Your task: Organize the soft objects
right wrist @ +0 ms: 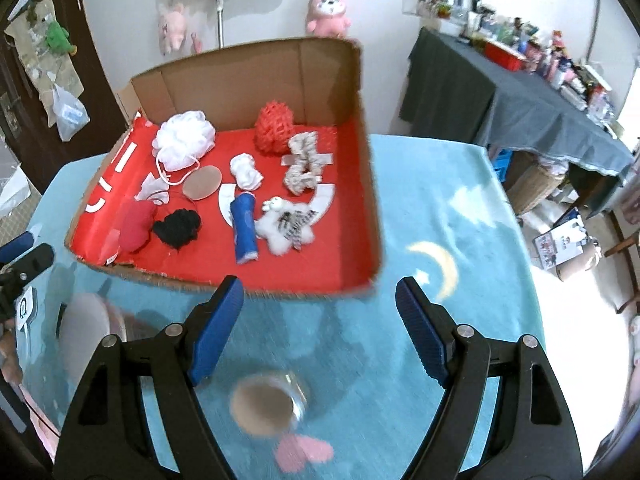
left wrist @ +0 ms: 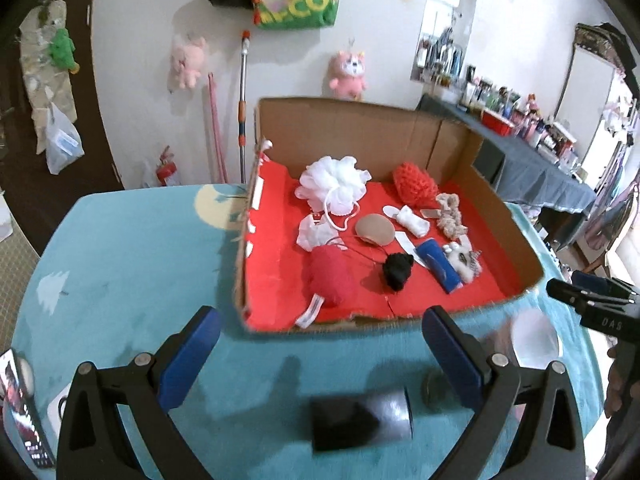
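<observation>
Right gripper [right wrist: 320, 320] fingers spread, empty, cardboard box [right wrist: 372, 184] of soft objects beyond

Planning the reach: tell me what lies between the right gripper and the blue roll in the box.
Right wrist view: bare teal cloth, the box's low cardboard front wall, then bare red floor before the blue roll. The right gripper is empty.

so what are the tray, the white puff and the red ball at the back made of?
Tray: corrugated cardboard, matte brown walls with torn edges, red printed floor.
White puff: looks like gathered nylon mesh, ruffled and translucent, with a cord loop; likely a bath pouf.
Red ball: open lattice weave, probably plastic or crocheted net; too blurred to settle.
</observation>
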`<state>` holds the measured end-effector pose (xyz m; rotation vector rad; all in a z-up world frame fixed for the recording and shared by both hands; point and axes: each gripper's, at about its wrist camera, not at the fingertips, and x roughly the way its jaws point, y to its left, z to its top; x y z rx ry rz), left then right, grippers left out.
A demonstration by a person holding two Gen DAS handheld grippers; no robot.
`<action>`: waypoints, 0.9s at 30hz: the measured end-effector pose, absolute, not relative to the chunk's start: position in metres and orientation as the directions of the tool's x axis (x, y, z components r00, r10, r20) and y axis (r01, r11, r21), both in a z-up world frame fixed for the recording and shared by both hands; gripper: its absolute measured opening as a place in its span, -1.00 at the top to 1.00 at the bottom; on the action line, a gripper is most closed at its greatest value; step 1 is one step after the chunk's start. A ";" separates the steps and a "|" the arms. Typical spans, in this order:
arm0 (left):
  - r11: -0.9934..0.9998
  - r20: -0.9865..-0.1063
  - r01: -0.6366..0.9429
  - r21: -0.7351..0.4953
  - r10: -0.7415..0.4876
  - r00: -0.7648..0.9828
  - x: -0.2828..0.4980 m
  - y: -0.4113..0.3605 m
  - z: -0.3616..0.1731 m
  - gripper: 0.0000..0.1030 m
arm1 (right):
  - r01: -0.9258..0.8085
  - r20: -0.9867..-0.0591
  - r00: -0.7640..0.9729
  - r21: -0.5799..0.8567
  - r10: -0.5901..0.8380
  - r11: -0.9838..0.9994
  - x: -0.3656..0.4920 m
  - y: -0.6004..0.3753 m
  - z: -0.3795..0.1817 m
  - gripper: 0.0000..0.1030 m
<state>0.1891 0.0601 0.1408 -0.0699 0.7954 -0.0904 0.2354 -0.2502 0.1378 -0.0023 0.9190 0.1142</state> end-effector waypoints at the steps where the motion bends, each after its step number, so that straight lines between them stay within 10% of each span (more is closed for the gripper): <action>1: 0.994 -0.700 0.059 -0.096 -0.109 0.706 0.178 0.061 0.141 -0.99 | -0.097 -0.786 0.611 0.043 0.094 0.994 0.227 -0.253 0.139 -0.52; 12: 0.993 -0.610 0.092 -0.071 -0.116 0.784 0.076 0.044 0.113 -1.00 | -0.127 -0.679 0.726 0.018 0.105 0.992 0.109 -0.257 0.132 -0.68; 27: 0.989 -0.729 0.120 -0.089 -0.147 0.668 0.069 0.001 0.028 -1.00 | -0.143 -0.706 0.695 0.047 0.134 0.989 0.076 -0.221 0.040 -0.70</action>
